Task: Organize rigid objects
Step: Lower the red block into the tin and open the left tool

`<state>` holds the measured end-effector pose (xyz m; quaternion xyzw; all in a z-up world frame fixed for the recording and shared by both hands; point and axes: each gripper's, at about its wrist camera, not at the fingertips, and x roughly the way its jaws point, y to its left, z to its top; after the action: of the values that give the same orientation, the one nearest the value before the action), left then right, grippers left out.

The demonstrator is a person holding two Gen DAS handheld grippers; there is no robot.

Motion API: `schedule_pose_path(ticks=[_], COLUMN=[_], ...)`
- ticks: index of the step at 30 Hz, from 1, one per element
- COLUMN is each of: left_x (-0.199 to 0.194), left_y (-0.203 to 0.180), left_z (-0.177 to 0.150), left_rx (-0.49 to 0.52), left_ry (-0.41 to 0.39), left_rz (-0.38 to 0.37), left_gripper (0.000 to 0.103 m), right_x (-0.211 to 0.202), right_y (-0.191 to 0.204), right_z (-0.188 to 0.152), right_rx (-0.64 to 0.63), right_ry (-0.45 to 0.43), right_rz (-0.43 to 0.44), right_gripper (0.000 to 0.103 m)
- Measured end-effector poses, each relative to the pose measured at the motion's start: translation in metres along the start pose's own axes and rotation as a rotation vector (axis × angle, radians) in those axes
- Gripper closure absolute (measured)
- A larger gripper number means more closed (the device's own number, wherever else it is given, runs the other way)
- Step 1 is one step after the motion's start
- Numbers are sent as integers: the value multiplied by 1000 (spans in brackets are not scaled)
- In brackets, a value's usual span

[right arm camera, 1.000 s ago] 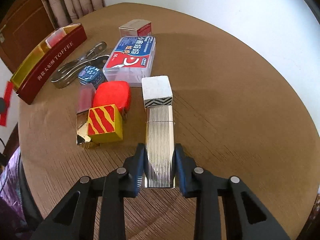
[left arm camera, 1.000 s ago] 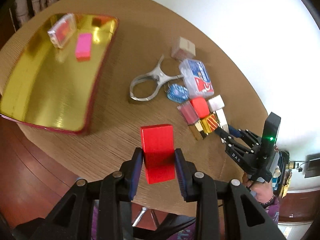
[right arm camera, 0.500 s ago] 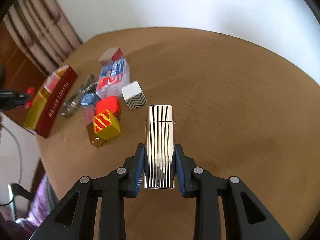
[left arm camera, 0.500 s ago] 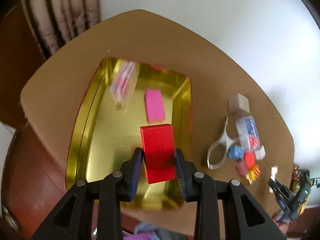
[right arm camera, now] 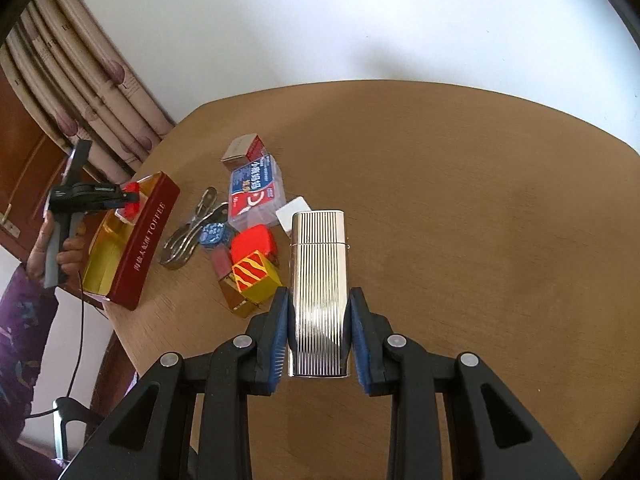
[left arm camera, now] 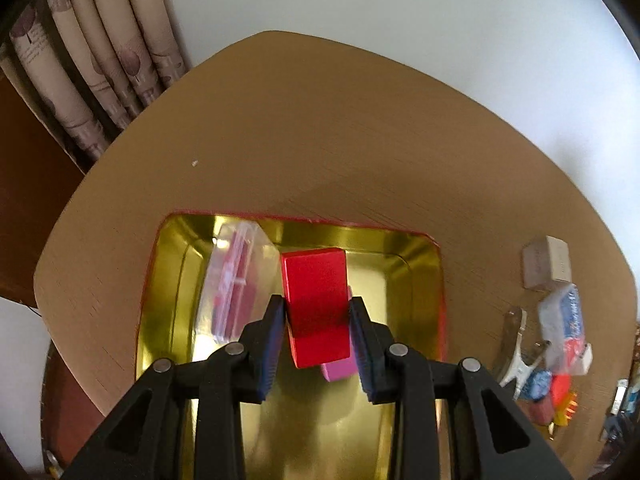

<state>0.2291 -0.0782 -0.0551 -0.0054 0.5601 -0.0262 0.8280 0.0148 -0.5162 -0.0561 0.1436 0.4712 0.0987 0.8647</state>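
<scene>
Between my left jaws sits a red block (left arm camera: 316, 304), clamped above the gold tray (left arm camera: 416, 280); my right jaws clamp a ribbed silver lighter (right arm camera: 318, 292) over the brown wooden counter (right arm camera: 480, 208). Beyond it: white wall (right arm camera: 320, 20), pleated curtain (right arm camera: 76, 80).

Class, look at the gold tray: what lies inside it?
Inside the gold tray: a clear plastic case and a pink block, mostly hidden by the held red block.
</scene>
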Motion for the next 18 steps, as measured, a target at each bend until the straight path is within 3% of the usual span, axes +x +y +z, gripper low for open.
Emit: schedule_pose_path(ticks=[10,15,18], left_x=[16,0,-34], left_y=[-1,12,22], left_z=[4,1,-11], left_rx=[89,47,-35], left_ry=[-24,-49,-145], left_rz=[124,58,-8], left_gripper=[70,69,69], right_x=[4,3,4], right_y=[29,52,75], right_z=[6,13,22], right_rx=[-33,-33,-51], right_ry=[5,-4,-12], right_rz=[30,91,140], right_gripper=[76,76,76])
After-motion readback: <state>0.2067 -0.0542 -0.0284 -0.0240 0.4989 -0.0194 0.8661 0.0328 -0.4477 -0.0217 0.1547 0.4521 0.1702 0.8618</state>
